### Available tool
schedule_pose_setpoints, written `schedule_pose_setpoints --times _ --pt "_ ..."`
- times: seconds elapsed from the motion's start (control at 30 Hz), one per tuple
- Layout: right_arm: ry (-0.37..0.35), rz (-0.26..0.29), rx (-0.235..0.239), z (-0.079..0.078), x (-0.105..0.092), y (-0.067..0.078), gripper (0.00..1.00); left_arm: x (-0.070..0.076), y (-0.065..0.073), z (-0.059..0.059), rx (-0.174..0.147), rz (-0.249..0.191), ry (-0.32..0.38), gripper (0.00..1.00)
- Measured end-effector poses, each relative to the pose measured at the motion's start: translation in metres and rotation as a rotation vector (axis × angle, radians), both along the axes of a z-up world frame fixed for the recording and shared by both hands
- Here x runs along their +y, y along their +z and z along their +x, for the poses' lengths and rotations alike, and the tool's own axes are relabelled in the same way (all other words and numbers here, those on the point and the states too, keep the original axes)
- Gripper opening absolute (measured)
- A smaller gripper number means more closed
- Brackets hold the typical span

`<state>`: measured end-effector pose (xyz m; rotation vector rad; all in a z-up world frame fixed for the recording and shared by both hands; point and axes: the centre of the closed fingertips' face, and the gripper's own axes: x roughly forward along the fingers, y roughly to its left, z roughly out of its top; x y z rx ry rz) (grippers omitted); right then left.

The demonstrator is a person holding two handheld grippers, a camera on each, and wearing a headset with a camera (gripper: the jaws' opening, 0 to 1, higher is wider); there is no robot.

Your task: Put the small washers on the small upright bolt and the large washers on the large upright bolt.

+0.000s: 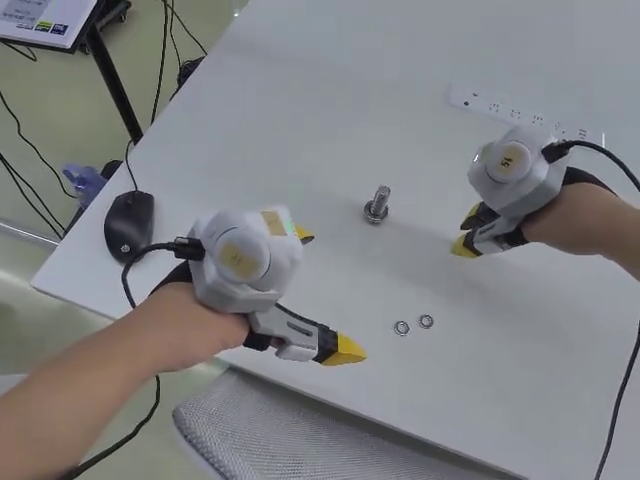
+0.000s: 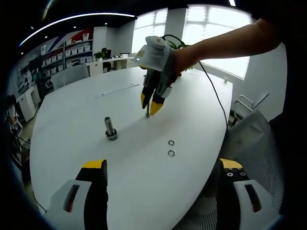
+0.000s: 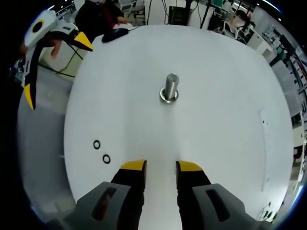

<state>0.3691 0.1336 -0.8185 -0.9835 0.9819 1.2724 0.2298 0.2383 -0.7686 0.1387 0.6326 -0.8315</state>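
Note:
A large upright bolt (image 1: 377, 205) (image 2: 110, 128) (image 3: 169, 87) stands near the middle of the white table (image 1: 300, 120). Two small washers (image 1: 401, 327) (image 1: 426, 321) lie side by side near the front edge, also seen in the left gripper view (image 2: 171, 142) and the right gripper view (image 3: 97, 144). My left gripper (image 1: 322, 292) (image 2: 162, 165) (image 3: 56, 68) hovers left of the washers, jaws wide open and empty. My right gripper (image 1: 464, 232) (image 3: 161, 166) is right of the large bolt, jaws slightly apart. In the left gripper view its tips (image 2: 149, 103) point down just above a thin small upright bolt (image 2: 147, 114).
A black mouse (image 1: 130, 222) sits at the table's left edge with cables trailing off. A white power strip (image 1: 520, 112) lies at the far right. A grey mesh chair (image 1: 300, 440) is below the front edge. Bare tabletop lies between the bolt and the washers.

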Motion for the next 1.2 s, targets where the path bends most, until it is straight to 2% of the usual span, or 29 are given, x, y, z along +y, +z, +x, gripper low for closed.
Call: schedule_pose_setpoints --times 0.07,0.17,0.33,0.4,0.53,0.77,0.87,1.2 --pt "0.01 0.0 0.002 -0.006 0.0 0.002 0.26 0.0 0.001 -0.001 -0.002 -0.001 -0.001 0.95" --pt "0.02 0.009 0.007 -0.007 0.002 0.002 0.26 -0.001 0.002 -0.003 -0.003 0.001 -0.002 0.94" --pt "0.037 0.015 0.02 -0.029 0.0 0.003 0.26 -0.001 0.0 -0.005 -0.002 0.009 0.001 0.94" --pt "0.039 0.019 0.027 -0.028 -0.001 0.001 0.26 -0.002 0.0 -0.006 -0.002 0.008 0.002 0.94" --pt "0.042 0.023 0.035 -0.044 -0.004 0.0 0.26 -0.003 0.001 -0.008 -0.007 0.012 -0.002 0.95" --pt "0.033 0.042 0.033 -0.063 -0.008 0.003 0.26 -0.004 0.004 -0.008 -0.024 0.02 -0.01 0.95" --pt "0.027 0.049 0.039 -0.069 -0.009 0.003 0.26 -0.002 0.002 -0.008 -0.028 0.04 -0.013 0.95" --pt "0.015 0.069 0.056 -0.089 -0.009 -0.01 0.26 0.0 0.0 -0.012 -0.03 0.061 -0.021 0.95"
